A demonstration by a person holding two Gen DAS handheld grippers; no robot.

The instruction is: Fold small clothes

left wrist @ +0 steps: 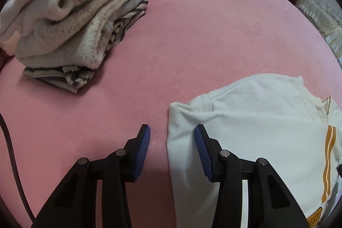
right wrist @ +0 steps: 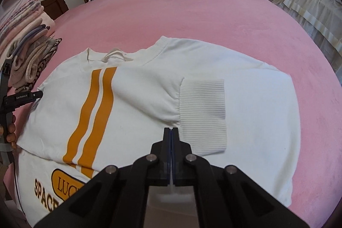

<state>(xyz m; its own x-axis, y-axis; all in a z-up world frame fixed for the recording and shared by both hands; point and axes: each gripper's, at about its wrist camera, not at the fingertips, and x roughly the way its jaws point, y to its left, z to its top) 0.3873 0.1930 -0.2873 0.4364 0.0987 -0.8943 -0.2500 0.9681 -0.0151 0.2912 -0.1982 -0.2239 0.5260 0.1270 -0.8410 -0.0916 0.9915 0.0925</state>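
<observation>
My left gripper (left wrist: 172,131) hangs with its jaws apart, straddling the sweatshirt's (left wrist: 252,121) edge on the pink bed (left wrist: 181,35). My right gripper (right wrist: 171,129) is pressed together beside the ribbed cuff (right wrist: 203,114), apparently holding nothing. The folded pile (left wrist: 70,20) sits far left.

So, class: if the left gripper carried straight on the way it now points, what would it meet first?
The left gripper, open, straddles the left edge of the white sweatshirt. Straight ahead lies only the pink blanket; the way looks free. The stack of folded clothes sits well to the left, though depth is uncertain.
</observation>
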